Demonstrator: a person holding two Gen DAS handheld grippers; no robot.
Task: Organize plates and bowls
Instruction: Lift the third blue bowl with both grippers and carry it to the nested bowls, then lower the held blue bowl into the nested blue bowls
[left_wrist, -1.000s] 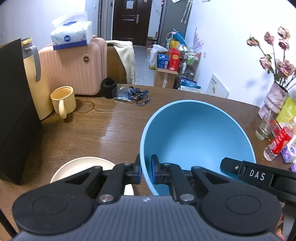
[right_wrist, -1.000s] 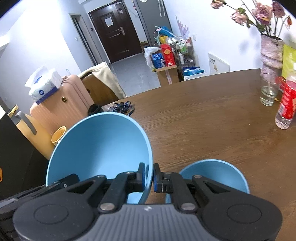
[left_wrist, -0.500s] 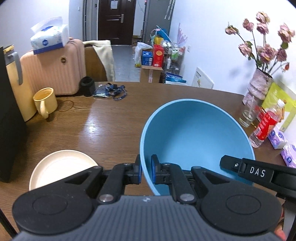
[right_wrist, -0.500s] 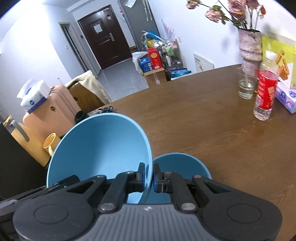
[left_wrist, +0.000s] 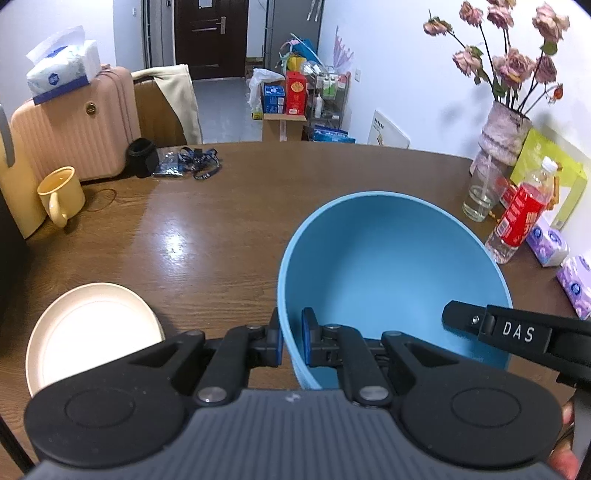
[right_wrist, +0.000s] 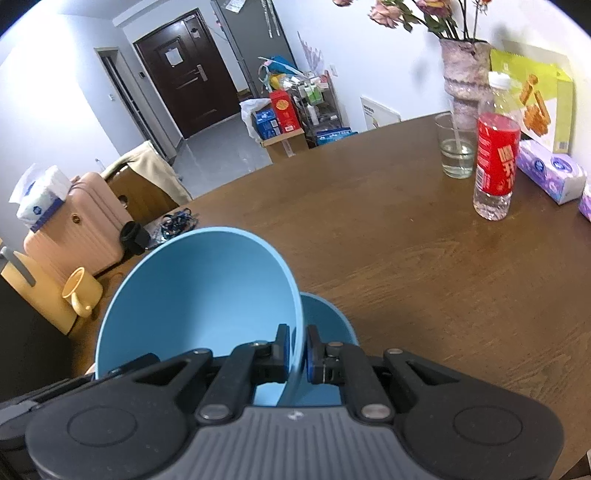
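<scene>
We're in someone's home: dining table (left_wrist: 236, 206), pink suitcase (left_wrist: 74, 125) at 10 o'clock, front door (left_wrist: 207, 37) at 12, vase of flowers (left_wrist: 506, 125) at 2.

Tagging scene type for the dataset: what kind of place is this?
Most likely a lived-in home, a dining area near the entrance. A wooden table holds a vase of dried flowers, a pink suitcase stands beside it, and a dark front door lies beyond.
</scene>
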